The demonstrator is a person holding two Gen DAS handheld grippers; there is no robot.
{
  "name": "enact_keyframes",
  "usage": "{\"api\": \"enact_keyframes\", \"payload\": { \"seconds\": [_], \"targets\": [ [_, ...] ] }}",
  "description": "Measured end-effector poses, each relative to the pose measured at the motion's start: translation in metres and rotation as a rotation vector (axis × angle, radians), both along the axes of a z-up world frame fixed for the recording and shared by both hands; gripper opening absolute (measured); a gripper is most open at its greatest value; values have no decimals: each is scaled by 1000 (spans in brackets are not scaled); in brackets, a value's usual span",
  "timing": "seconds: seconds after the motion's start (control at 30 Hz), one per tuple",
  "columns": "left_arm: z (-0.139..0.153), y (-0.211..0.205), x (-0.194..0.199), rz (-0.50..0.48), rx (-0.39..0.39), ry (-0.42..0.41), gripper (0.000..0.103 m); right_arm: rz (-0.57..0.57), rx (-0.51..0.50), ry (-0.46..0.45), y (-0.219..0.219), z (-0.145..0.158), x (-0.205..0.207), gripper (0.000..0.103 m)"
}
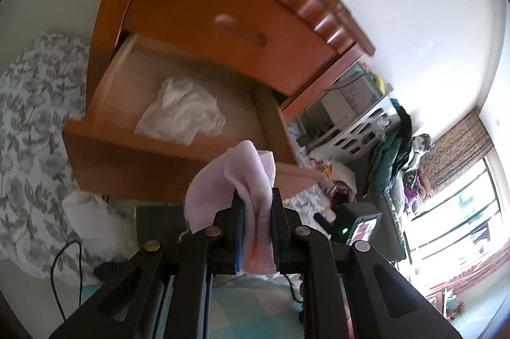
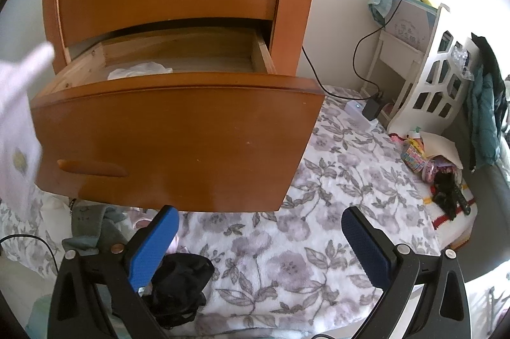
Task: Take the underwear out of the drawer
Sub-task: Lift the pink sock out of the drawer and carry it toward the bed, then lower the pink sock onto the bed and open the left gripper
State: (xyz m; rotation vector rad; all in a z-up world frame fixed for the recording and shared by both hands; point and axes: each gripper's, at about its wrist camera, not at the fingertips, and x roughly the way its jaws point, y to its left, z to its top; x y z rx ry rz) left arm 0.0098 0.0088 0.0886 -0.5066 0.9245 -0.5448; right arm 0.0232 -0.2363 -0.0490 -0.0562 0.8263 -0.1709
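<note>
My left gripper (image 1: 257, 205) is shut on a pale pink piece of underwear (image 1: 236, 176), held in front of the pulled-out lower drawer (image 1: 134, 154) of an orange wooden nightstand. A crumpled white garment (image 1: 180, 112) lies inside the drawer. In the right wrist view the same drawer (image 2: 178, 141) stands open with the white garment (image 2: 140, 71) just showing over its front. The pink underwear (image 2: 19, 115) hangs blurred at the left edge. My right gripper (image 2: 259, 246) is open above a floral blanket, with nothing between its fingers.
A black garment (image 2: 181, 284) lies on the floral blanket (image 2: 287, 243) by my right gripper's left finger. A white shelf unit (image 2: 427, 80), cables and a charger stand right of the nightstand. Clothes and toys pile at the far right. A white bag (image 1: 95, 217) sits below the drawer.
</note>
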Motion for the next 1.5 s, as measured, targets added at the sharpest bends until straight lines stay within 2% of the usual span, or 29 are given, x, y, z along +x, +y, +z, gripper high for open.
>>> {"api": "enact_keyframes", "payload": {
  "seconds": [0.3,0.5,0.6,0.7,0.83,1.2,1.5],
  "targets": [
    [-44,-7,3,0,38,123,15,2,-5,-5,1,1,-1,103],
    [-67,-12,10,8,47,174,15,4,-1,1,1,0,0,103],
    [-83,-17,15,19,87,189,15,5,-1,1,1,0,0,103],
    [-110,-24,20,30,159,230,15,4,-1,2,1,0,0,103],
    [-141,-29,23,24,184,303,15,5,-1,1,2,-1,1,103],
    [-175,-37,26,23,274,381,16,5,-1,2,2,-1,1,103],
    [-186,-35,25,24,288,422,25,4,0,2,2,-1,1,103]
  ]
}}
